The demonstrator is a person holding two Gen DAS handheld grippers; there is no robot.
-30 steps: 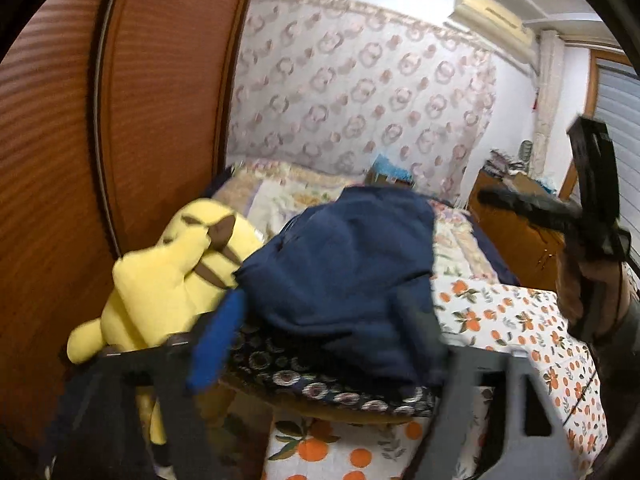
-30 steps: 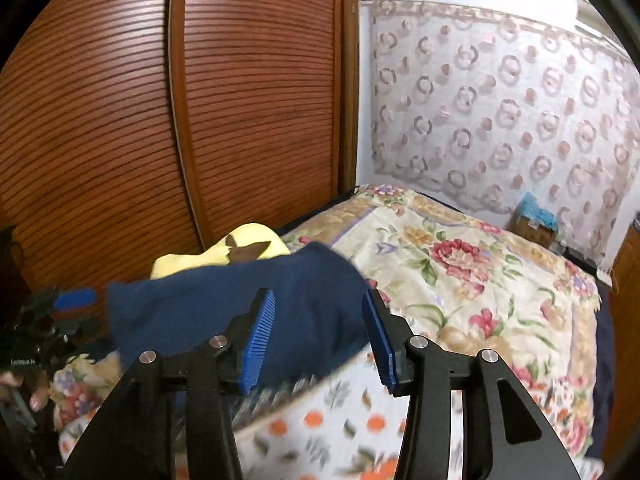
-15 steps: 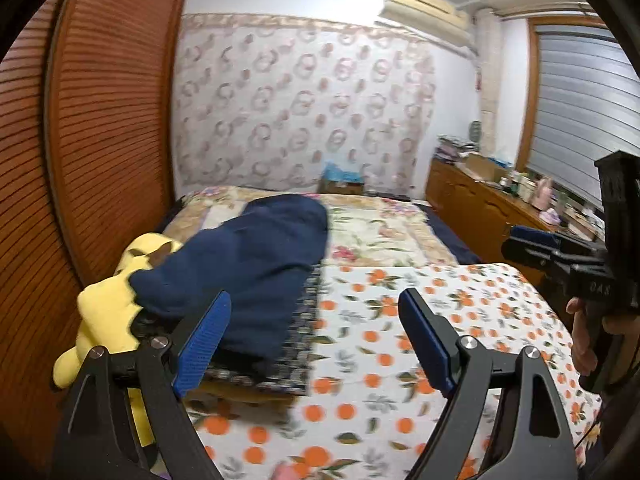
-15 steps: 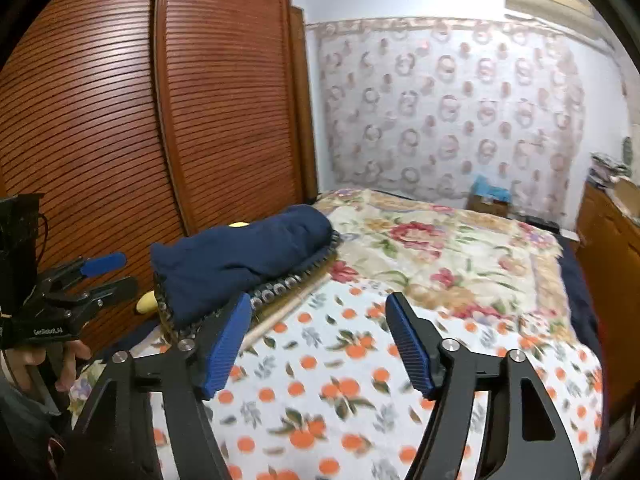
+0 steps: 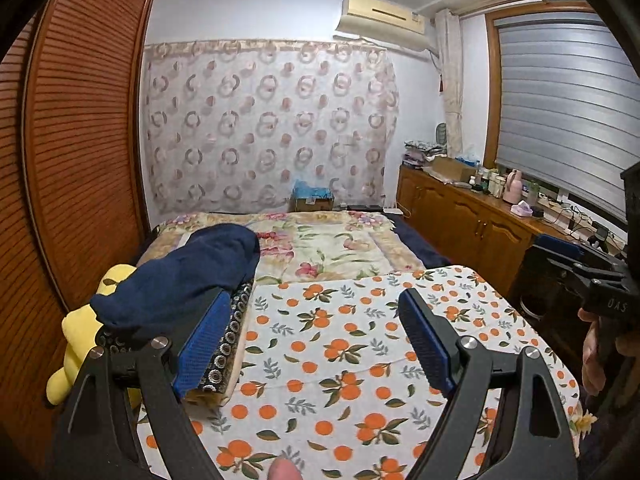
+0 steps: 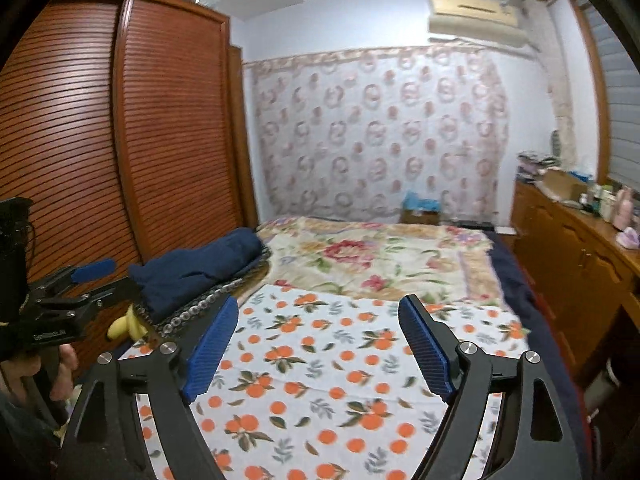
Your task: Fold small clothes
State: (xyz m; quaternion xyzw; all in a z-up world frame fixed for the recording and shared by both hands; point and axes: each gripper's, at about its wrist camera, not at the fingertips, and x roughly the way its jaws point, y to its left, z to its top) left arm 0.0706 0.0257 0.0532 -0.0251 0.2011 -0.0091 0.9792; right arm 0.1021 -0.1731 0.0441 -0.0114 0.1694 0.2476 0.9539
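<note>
Now the navy garment [image 5: 180,276] lies left of the empty, spread left gripper [image 5: 316,344]; right gripper [image 6: 320,344], jaws opening, empty.

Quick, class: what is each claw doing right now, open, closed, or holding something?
Left claw: open, holding nothing.
Right claw: jaws opening, nothing between them; only the orange-print cloth lies below.
</note>
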